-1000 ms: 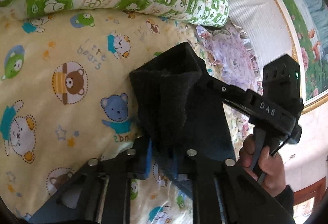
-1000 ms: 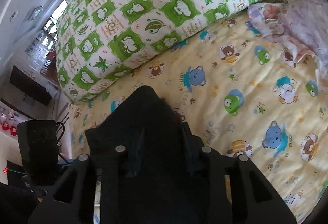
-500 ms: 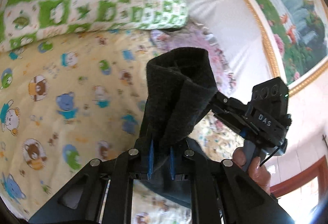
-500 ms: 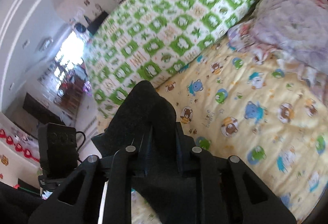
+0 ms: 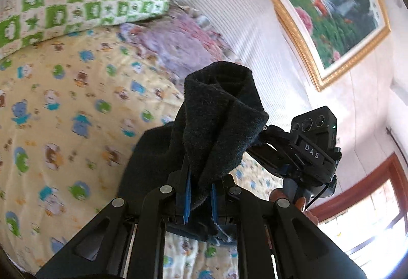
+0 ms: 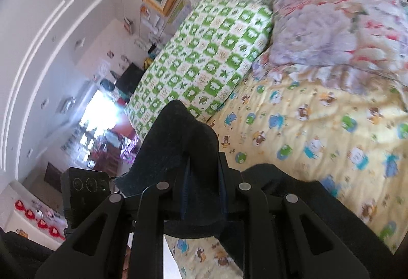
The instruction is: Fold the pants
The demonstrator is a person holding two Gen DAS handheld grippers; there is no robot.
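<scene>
- Dark pants (image 5: 219,121) are hanging lifted over the bear-print sheet (image 5: 63,105), bunched between both grippers.
- Left gripper (image 5: 200,198) is clamping a fold of the cloth, tilted slightly downward.
- Right gripper (image 6: 201,192) is pinching another fold, jaws nearly closed.
- Since a second ago, both are riding higher; more wall and framed picture (image 5: 331,6) showing.
- "DAS" is reading on the right gripper's body.

Left gripper (image 5: 200,198) clamps dark pants (image 5: 219,121) — above bear-print sheet (image 5: 63,105).
</scene>
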